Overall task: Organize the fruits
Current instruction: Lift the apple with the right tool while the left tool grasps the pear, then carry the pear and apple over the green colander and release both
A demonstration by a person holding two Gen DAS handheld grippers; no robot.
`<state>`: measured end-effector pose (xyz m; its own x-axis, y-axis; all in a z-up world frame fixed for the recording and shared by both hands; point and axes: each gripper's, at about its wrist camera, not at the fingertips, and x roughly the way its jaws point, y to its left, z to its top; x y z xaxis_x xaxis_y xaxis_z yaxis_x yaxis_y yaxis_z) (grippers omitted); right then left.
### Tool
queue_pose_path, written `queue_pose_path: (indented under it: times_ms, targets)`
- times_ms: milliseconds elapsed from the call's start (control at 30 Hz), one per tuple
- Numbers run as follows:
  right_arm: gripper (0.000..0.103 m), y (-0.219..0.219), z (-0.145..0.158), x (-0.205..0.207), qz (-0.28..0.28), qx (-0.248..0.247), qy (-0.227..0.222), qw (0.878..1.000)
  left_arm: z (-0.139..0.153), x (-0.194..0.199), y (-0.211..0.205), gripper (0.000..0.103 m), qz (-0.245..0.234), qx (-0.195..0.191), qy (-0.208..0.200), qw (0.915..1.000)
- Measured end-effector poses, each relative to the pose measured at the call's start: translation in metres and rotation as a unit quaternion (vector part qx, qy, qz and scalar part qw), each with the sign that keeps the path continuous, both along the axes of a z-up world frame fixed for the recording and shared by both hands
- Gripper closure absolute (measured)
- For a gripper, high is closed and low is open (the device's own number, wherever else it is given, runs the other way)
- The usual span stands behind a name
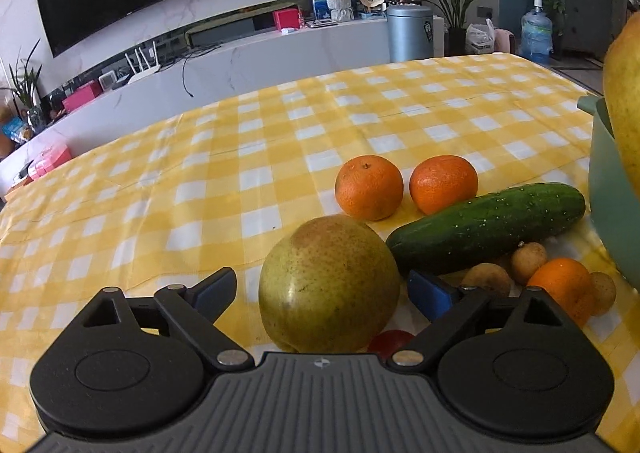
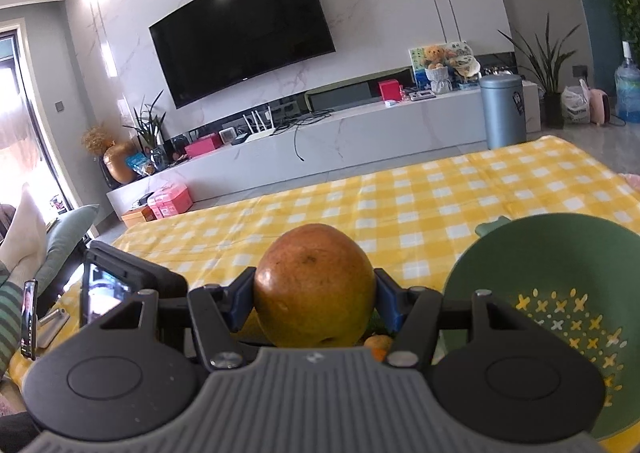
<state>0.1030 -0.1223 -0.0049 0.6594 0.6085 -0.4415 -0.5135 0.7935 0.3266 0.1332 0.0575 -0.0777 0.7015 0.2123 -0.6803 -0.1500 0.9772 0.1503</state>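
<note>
Right wrist: right tool (image 2: 315, 303) grips pear (image 2: 315, 285); no writing readable.

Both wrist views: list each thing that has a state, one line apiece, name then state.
left gripper: open, fingers either side of a pear, not touching.
green pear: resting on the tablecloth, ungripped.
right gripper: shut on a fruit.
reddish pear: clamped between both pads, lifted.
green colander: empty as far as visible.
cucumber: lying on its side.
TV: screen dark.
</note>
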Motion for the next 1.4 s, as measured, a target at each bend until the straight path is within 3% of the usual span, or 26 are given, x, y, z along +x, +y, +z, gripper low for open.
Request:
queue_pose_path:
  times_ms: [133,233,300,700,1167,1300,1400]
  targets:
    - [0.045,0.003,-0.001,0.001,0.006,-0.008,-0.002,1.000,0.000,0.001,0.008,0.000,-0.003,-0.026,-0.003,0.9997]
    - [0.045,0.004,-0.001,0.001,0.006,-0.009,-0.001,1.000,0.001,-0.002,0.014,0.019,-0.016,-0.069,-0.005,0.9974]
    - [0.045,0.003,-0.001,0.003,0.003,-0.009,0.001,1.000,0.001,-0.002,0.014,0.028,-0.013,-0.070,0.001,0.9975]
    - [0.045,0.006,-0.001,0.005,0.004,-0.016,0.004,1.000,0.007,-0.015,0.013,0.028,0.015,-0.066,-0.016,0.9976]
    - [0.045,0.001,0.007,-0.007,0.000,0.005,-0.017,1.000,0.057,-0.052,0.019,0.028,0.024,-0.125,-0.130,0.9833]
    - [0.045,-0.012,0.013,-0.004,-0.020,0.028,0.014,0.999,0.079,-0.053,0.007,0.028,0.022,-0.131,-0.153,0.9793]
    - [0.045,-0.037,0.020,0.000,-0.054,0.073,0.044,0.995,0.093,-0.054,-0.009,0.028,0.019,-0.128,-0.166,0.9775]
